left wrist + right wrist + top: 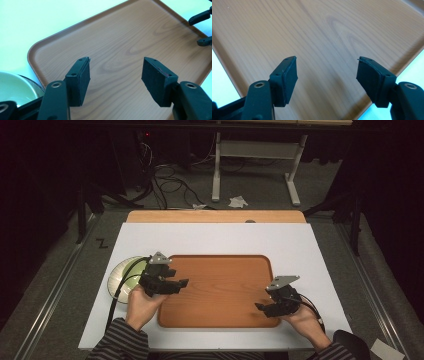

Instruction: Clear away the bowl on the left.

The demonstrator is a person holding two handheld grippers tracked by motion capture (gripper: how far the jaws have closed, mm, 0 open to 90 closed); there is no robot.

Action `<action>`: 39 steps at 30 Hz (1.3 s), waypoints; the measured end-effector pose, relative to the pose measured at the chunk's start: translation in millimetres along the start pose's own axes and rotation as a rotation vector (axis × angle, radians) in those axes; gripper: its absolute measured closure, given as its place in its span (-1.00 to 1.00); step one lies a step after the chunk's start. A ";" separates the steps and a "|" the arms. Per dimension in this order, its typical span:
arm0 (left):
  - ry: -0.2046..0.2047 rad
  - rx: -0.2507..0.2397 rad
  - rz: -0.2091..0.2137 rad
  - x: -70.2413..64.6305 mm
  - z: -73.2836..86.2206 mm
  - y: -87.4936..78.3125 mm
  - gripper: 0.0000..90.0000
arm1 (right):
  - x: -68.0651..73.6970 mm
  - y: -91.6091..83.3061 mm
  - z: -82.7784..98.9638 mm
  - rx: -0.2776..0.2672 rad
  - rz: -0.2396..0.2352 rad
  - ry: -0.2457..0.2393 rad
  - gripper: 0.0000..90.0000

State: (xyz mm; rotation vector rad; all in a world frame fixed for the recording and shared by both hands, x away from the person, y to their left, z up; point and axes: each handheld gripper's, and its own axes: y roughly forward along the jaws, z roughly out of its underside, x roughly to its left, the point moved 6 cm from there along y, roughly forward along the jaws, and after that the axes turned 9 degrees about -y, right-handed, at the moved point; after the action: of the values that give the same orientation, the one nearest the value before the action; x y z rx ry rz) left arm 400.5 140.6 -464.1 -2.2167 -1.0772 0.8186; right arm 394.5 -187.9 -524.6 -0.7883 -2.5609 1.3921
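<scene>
One wooden tray (220,292); one green plate (122,272); two grippers, left (181,283), right (261,308).

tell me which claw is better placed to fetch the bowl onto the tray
Left. The left claw hovers open at the tray's left edge, right beside the pale green bowl resting on the white mat just off that edge. The right claw, also open, is over the tray's far right corner.

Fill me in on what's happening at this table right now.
A person holds a gripper in each hand over a wooden tray on a white board. The left gripper hovers at the tray's left edge, jaws open, beside a pale green bowl. The right gripper hangs over the tray's near right corner, also open. Neither holds anything.
</scene>
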 end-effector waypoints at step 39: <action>-0.088 -0.023 -0.073 34.5 -3.2 -17.7 -0.13 | -1.5 -0.8 -0.3 -0.006 0.006 0.010 -0.22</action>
State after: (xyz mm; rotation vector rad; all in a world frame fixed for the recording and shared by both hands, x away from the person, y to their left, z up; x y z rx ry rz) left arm 411.1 177.7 -459.6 -2.1636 -1.2074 0.8827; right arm 395.6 -188.8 -523.5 -0.8018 -2.5586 1.3794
